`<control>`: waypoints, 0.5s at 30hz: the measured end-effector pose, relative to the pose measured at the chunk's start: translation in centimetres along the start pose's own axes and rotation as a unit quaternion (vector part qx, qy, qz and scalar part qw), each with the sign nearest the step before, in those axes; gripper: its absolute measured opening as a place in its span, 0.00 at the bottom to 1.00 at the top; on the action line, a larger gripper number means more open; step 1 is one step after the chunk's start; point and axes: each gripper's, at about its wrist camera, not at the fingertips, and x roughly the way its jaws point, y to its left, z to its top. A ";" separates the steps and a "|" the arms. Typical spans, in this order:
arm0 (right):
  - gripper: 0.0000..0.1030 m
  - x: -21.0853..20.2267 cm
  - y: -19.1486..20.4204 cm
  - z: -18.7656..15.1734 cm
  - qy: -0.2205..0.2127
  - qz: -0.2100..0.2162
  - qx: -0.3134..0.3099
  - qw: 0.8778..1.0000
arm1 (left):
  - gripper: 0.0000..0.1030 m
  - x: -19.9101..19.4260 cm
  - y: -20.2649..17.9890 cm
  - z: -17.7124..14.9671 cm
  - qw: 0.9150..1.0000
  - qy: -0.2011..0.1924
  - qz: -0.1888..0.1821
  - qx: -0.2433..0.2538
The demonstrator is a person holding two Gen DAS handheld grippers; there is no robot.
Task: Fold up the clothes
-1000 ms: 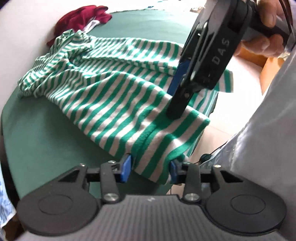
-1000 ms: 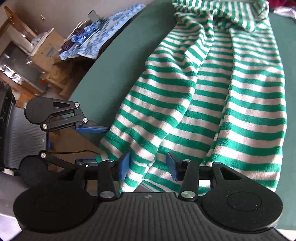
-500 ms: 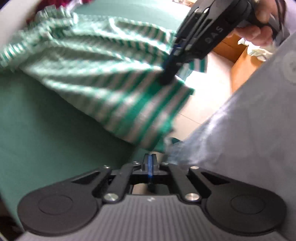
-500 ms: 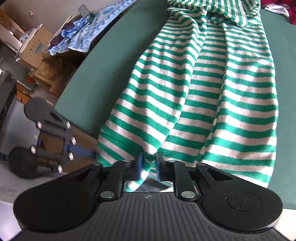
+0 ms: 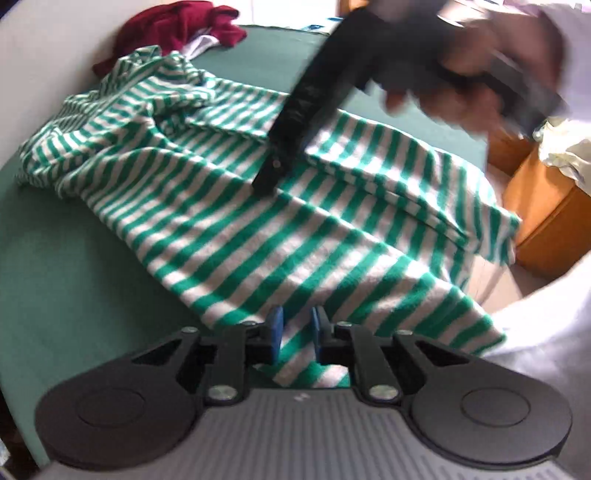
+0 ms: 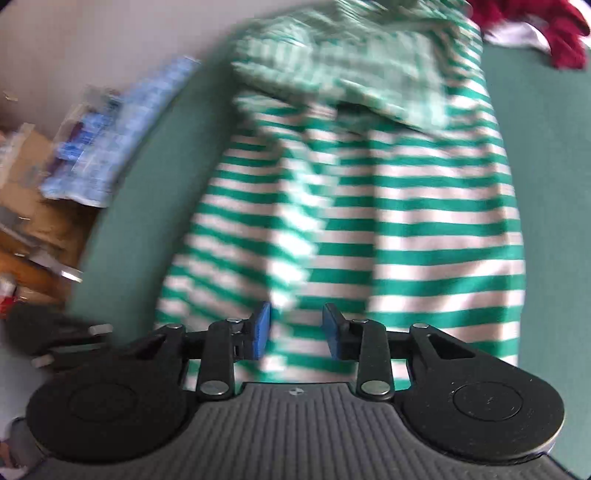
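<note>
1. On the green counter (image 5: 74, 258) lies the striped garment (image 5: 295, 229), spread lengthwise; its near hem hangs over the counter edge toward us.
2. Progress, as we judge it: early. No clean fold shows yet. We are at the hem with both grippers, so this looks like the start of the first fold.
3. Left gripper (image 5: 295, 330): hem fabric sits between its fingers, which are opening with a narrow gap. Pads do not look pressed on the cloth, so we call it not gripping.
4. Right gripper (image 6: 295, 334): fingers stand apart with striped cloth between them. Blur is heavy, so we cannot tell whether the pads bite the fabric. From the left wrist view its tip is down on the middle of the garment.
5. Garment look: green and white stripes, soft knit, wrinkled. The far end is bunched and rumpled; a long ridge runs down the middle.
6. Left to do: flatten the far end, make the folds, stack.
7. Dark red clothing (image 5: 177, 26) waits at the far end of the counter, unfolded.
</note>
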 end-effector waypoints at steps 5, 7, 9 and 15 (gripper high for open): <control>0.36 -2.5 -3.8 8.1 -0.083 0.003 -0.009 0.997 | 0.44 -1.3 2.1 3.1 0.997 -0.022 0.076 0.019; 0.43 -1.4 -5.6 12.0 -0.126 -0.004 0.003 0.992 | 0.58 -0.3 3.9 5.5 0.992 -0.046 0.117 0.009; 0.44 0.9 -7.2 15.4 -0.151 -0.029 0.003 0.988 | 0.53 1.5 5.7 7.9 0.987 -0.055 0.147 -0.019; 0.42 6.4 -9.9 18.7 -0.145 -0.047 -0.003 0.988 | 0.43 6.8 8.6 10.8 0.979 -0.041 0.190 -0.058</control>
